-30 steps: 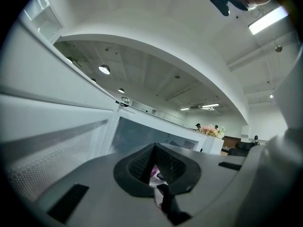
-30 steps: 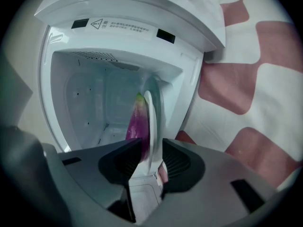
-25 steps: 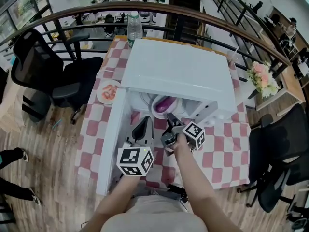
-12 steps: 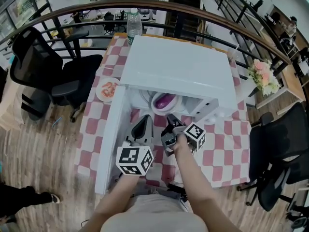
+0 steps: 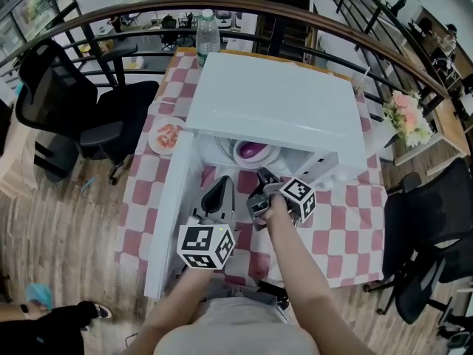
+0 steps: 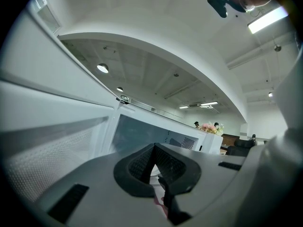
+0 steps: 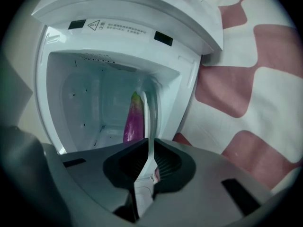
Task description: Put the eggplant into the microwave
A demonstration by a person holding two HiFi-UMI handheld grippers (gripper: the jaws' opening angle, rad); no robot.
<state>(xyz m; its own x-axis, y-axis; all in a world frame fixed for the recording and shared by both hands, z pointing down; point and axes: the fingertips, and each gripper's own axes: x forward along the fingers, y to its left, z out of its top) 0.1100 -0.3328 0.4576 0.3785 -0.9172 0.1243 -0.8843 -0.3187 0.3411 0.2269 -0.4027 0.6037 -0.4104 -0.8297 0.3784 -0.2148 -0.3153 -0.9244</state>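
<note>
Red-checked table [image 5: 340, 228] lies under everything. Right tool [image 7: 149, 162] is clamped on the thin white rim of the bowl [image 7: 149, 126]; left tool [image 6: 152, 171] is closed on nothing. If this rim slips, the bowl may tip. Eggplant [image 7: 133, 122], glossy purple with a green tip, lies in the bowl, inside the open microwave [image 7: 118, 13].

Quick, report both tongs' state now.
Left tongs: closed, empty.
Right tongs: closed on the rim of the white bowl holding the eggplant.
</note>
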